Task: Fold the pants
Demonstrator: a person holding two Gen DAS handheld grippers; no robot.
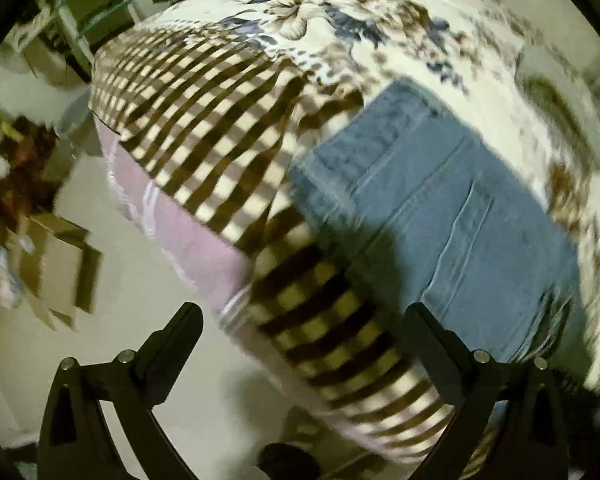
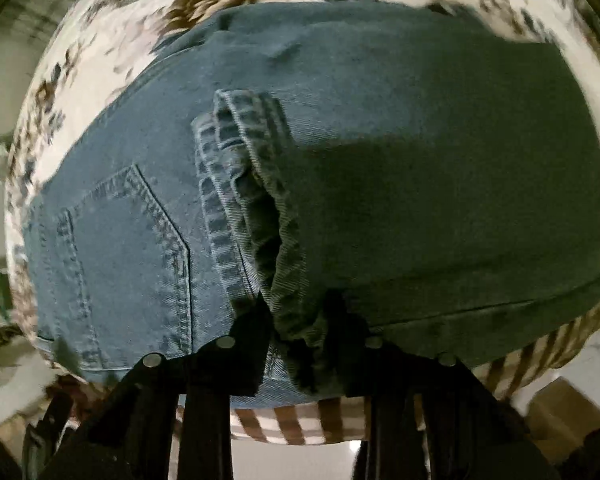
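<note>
Blue jeans [image 1: 432, 184] lie folded on the bed [image 1: 340, 20], near its corner. My left gripper [image 1: 304, 312] is open and empty, held above the bed's checked edge, to the left of the jeans. In the right wrist view the jeans [image 2: 380, 128] fill the frame, with a back pocket [image 2: 128, 248] at left and a folded layer on top. My right gripper [image 2: 304, 320] is shut on the hem edge of that folded layer [image 2: 268, 208] at the near side.
The bed has a floral cover with a brown checked border [image 1: 204, 128] and a pink mattress side [image 1: 180, 232]. Cardboard boxes [image 1: 60, 264] stand on the pale floor to the left. Shelves [image 1: 96, 4] stand at the back left.
</note>
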